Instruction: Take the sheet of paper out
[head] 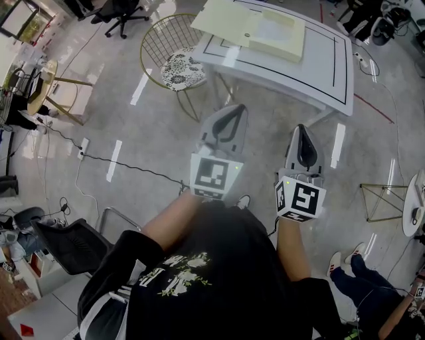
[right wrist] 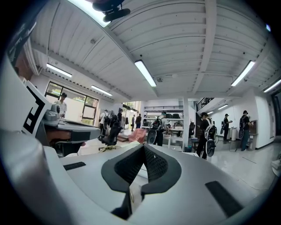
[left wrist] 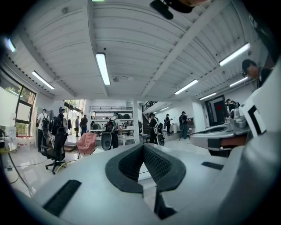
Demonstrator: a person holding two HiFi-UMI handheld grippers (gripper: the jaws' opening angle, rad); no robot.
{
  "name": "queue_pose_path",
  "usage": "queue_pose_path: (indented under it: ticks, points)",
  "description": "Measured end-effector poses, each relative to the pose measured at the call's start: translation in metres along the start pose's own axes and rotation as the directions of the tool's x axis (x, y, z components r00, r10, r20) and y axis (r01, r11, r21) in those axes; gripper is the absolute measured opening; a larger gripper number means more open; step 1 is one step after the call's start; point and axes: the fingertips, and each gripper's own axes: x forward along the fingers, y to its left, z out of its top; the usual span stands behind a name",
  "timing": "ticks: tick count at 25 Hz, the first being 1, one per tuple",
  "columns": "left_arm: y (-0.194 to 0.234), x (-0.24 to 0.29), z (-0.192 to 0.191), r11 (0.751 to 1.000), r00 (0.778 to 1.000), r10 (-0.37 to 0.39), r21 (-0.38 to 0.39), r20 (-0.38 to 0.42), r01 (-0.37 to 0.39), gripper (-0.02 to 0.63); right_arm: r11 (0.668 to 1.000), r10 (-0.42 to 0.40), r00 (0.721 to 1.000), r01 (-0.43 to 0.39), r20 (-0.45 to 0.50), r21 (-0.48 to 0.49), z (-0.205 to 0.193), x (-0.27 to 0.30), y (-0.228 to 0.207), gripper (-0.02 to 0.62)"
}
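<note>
Head view looks steeply down; both gripper views face level, sharing distant shelving (left wrist: 109,115).

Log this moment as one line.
left gripper: shut, empty | right gripper: shut, empty | yellow folder: on white table, untouched

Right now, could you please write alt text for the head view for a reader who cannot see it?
Seen from above, a person in a black T-shirt holds the left gripper and right gripper level, both shut and empty, over the floor. Ahead stands a white table bearing flat pale yellow items, with a gold wire chair at its left.
</note>
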Motion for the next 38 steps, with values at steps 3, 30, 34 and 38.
queue_pose_path:
  ticks: [3,30,34,38]
  points:
    - [-0.002,-0.001,-0.003,1.000,1.000,0.009,0.000,-0.006,-0.009,-0.008,1.000,0.009,1.000,-0.009,-0.006,0.000,-0.004,-0.002,-0.001,-0.006]
    - [-0.029,0.006,-0.017,0.996,0.996,0.084,-0.002,-0.018,-0.084,-0.008,0.994,0.105,0.994,-0.105,-0.007,0.007,-0.025,-0.001,-0.020,-0.006]
    - [-0.022,0.020,-0.016,0.997,0.997,0.075,0.001,-0.010,-0.075,-0.008,0.995,0.096,0.995,-0.096,-0.002,0.008,-0.024,0.014,-0.025,-0.006]
    - [-0.010,0.039,-0.019,0.997,0.997,0.071,-0.008,-0.015,-0.071,-0.008,0.995,0.098,0.995,-0.098,-0.014,0.004,-0.026,0.034,-0.025,-0.006]
